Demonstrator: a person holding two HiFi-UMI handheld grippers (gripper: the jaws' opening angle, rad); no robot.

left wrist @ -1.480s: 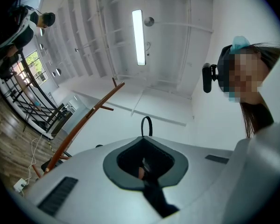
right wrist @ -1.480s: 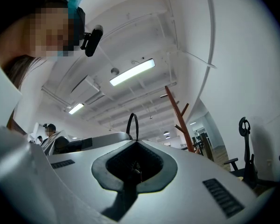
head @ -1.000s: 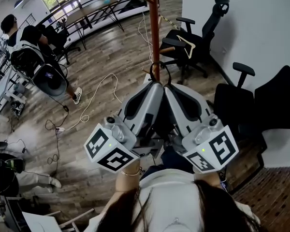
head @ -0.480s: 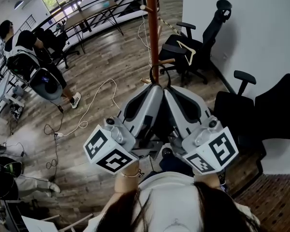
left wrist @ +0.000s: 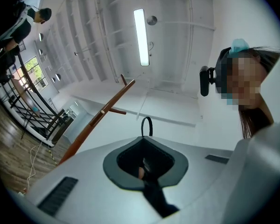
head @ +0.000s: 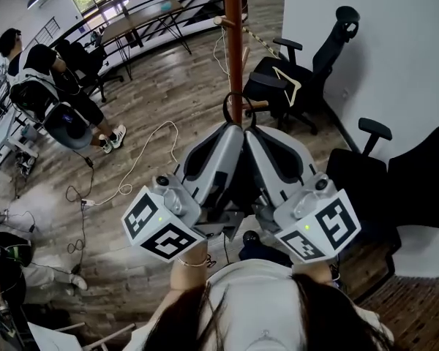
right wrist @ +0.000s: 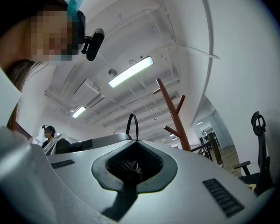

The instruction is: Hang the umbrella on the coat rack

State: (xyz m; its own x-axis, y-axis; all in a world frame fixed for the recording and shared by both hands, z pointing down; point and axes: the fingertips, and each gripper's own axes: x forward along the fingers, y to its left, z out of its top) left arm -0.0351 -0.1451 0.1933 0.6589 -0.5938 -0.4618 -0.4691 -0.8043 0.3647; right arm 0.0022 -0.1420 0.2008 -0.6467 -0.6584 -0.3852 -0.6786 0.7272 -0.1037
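Note:
The brown wooden coat rack (head: 235, 42) rises just beyond my two grippers, with a short peg (head: 257, 104) low on its pole. My left gripper (head: 233, 129) and right gripper (head: 249, 130) are pressed side by side and point up at the pole. Both are shut on a dark folded umbrella (head: 238, 185) held between them. Its black loop strap (head: 236, 104) sticks out past the tips, right by the pole. In the left gripper view the strap (left wrist: 146, 125) stands over the shut gripper (left wrist: 143, 139) with the rack (left wrist: 98, 118) behind. In the right gripper view the strap (right wrist: 132, 124) stands over the shut gripper (right wrist: 134, 143), left of the rack (right wrist: 170, 111).
A black office chair (head: 293, 86) with a wooden hanger (head: 287, 79) on it stands right of the rack, and more chairs (head: 395, 181) line the white wall. Cables (head: 139, 159) trail over the wood floor. A person (head: 51, 93) stands at the far left.
Both grippers stay pressed together on the umbrella and have edged slightly up along the pole. The person at the far left has shifted a little.

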